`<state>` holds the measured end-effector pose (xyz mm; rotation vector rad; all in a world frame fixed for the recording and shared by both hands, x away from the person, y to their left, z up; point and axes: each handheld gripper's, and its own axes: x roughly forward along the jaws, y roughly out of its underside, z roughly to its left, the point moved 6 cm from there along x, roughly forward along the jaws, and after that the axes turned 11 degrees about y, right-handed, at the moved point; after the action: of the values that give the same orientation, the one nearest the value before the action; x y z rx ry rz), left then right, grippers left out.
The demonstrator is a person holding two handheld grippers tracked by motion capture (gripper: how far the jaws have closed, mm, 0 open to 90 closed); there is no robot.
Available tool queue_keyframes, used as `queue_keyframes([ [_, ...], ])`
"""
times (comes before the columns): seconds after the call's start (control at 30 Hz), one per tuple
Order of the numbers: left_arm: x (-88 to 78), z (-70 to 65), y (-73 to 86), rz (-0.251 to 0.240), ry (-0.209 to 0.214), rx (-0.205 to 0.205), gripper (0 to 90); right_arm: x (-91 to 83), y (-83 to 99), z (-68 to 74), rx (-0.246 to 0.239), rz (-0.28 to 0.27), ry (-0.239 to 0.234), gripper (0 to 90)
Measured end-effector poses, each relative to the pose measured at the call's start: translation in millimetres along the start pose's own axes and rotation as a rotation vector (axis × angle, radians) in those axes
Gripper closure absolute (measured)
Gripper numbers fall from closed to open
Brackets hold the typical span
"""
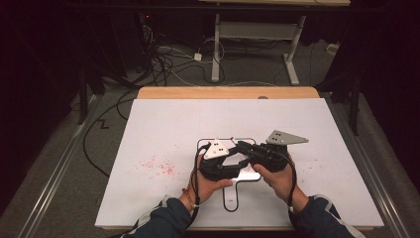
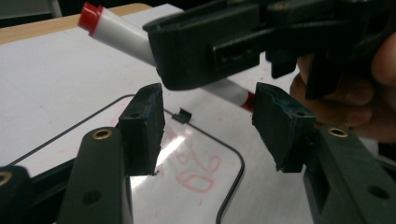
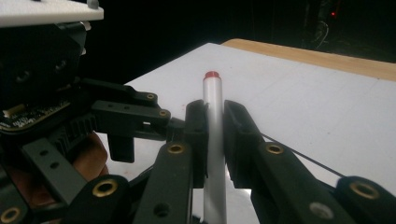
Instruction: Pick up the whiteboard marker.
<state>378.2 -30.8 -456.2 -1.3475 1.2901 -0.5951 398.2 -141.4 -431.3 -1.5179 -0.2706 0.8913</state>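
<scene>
My right gripper [image 3: 215, 135] is shut on a white marker [image 3: 213, 100] with a red end, which stands up between its pads. In the left gripper view the marker [image 2: 121, 35] slants across the top, crossed by the right gripper's black jaw. My left gripper [image 2: 210, 126] is open below it, its pads either side of the marker's lower red band without pressing on it. Under both lies a small black-framed whiteboard [image 2: 196, 149] with red scribbles. In the high view the left gripper [image 1: 236, 166] and right gripper [image 1: 240, 148] meet over the whiteboard [image 1: 250, 174] at the table's near middle.
A white sheet [image 1: 198, 124] covers the table, with red marks [image 1: 158, 166] to the left of the hands. The wooden table edge [image 1: 228, 92] runs along the back. On the floor beyond are cables [image 1: 163, 64] and a desk frame [image 1: 257, 44].
</scene>
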Motion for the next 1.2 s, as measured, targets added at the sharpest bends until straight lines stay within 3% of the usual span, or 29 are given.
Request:
queue_keyframes([
  [0.17, 3.4, 0.4, -1.2, -0.022, 0.043, -0.025, 51.9, -3.8, 1.7, -5.6, 0.042, -0.02, 0.015, 81.5],
  [0.27, 8.0, -2.7, -3.3, -0.027, 0.074, -0.02, 57.4, -7.3, 1.1, -6.5, 0.035, -0.03, 0.021, 81.5],
  [0.33, 9.8, -2.9, -3.7, -0.02, 0.075, -0.016, 58.3, -11.2, 0.2, -6.8, 0.048, -0.042, 0.009, 81.5],
  [0.47, 15.9, -4.9, -2.8, 0.002, 0.077, 0.024, 68.8, -20.5, -0.7, -6.6, 0.027, -0.066, 0.025, 81.5],
  [0.63, 14.9, -1.9, -0.9, 0.018, 0.069, 0.037, 75.8, -26.3, 2.2, -7.8, 0.011, -0.065, 0.032, 81.3],
  [1.0, 13.1, 2.0, 2.2, 0.044, 0.055, 0.067, 78.3, -24.8, 4.9, -3.3, -0.046, -0.06, 0.076, 79.8],
  [1.2, 13.3, 3.7, -0.1, 0.045, 0.05, 0.091, 78.4, -25.0, 4.5, -7.0, -0.067, -0.049, 0.117, 66.6],
])
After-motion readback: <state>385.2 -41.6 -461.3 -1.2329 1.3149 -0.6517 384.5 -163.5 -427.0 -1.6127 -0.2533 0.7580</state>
